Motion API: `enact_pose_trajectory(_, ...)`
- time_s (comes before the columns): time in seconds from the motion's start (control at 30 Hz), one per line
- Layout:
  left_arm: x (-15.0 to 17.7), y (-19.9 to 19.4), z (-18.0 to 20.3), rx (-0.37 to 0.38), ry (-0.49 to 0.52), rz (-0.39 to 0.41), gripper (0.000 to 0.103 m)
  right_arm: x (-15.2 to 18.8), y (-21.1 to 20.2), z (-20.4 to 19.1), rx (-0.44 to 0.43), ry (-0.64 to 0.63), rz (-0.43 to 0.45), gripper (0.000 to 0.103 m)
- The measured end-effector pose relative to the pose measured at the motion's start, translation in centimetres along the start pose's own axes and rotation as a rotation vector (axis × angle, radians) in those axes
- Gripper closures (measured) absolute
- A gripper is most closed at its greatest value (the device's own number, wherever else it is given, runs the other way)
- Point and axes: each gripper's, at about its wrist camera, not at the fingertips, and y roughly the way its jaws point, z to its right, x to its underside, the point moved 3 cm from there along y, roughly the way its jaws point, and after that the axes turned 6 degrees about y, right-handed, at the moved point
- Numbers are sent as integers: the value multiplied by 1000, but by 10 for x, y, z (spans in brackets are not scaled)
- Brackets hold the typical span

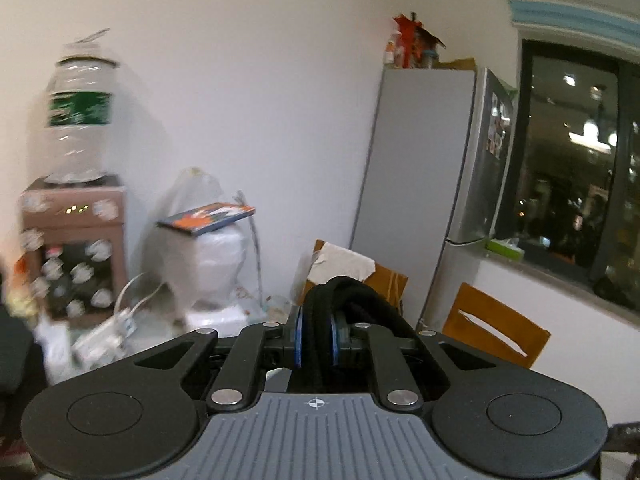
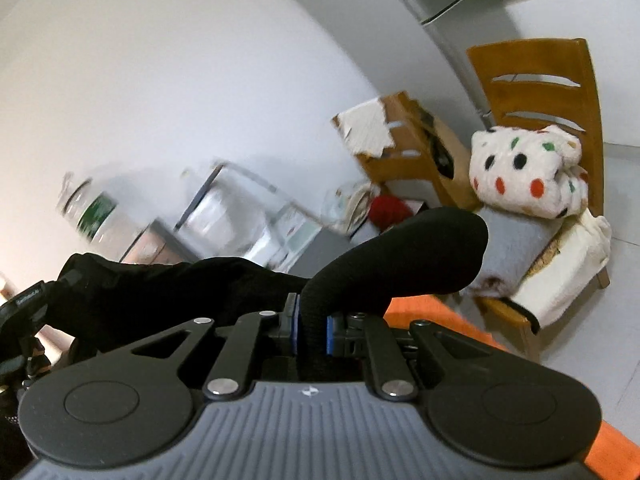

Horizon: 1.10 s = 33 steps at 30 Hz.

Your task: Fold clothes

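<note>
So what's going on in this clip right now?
A person is working on folding clothes with a handheld gripper in each hand. The left gripper is shut on a bunched edge of a black garment, and the right gripper is shut on another part of the same black cloth, which stretches between them. Both point out into the room, so the garment is lifted, not yet folded.

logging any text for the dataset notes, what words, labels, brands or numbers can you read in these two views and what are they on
No text reads with certainty.
Green label on the water bottle: blurred, unreadable.
Small lettering on the black device at the left edge of the right wrist view: too small and blurred.
Orange and blue book cover: pictures only, no legible words.
Papers on the fridge side: too small.
Crosshair marks on both gripper bodies: symbols, not text.
</note>
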Motion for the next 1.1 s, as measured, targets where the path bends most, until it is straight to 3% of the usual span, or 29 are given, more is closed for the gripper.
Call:
enact_pose_trajectory(0.13, 28, -75, -18, -66, -7, -14, 88, 22, -17, -18, -31, -36, -90, 89)
enact_pose_trajectory(0.27, 59, -149, -63, -171, -69, -51, 88, 54, -17, -44, -92, -53, -187, 89)
enact_pose_trajectory(0.43, 96, -245, -108, -348, -140, -66, 88, 98, 7, -76, -170, -71, -338, 89)
enact_pose_trajectory(0.57, 126, -305, -120, -482, -153, -99, 88, 136, 40, -107, -217, -101, -456, 89)
enact_pose_trajectory(0.8, 176, -361, -152, -667, -263, -159, 88, 193, 79, -161, -284, -215, -603, 89)
enact_pose_trajectory(1.1, 203, -412, -177, -843, -341, -188, 88, 243, 78, -191, -365, -300, -730, 89)
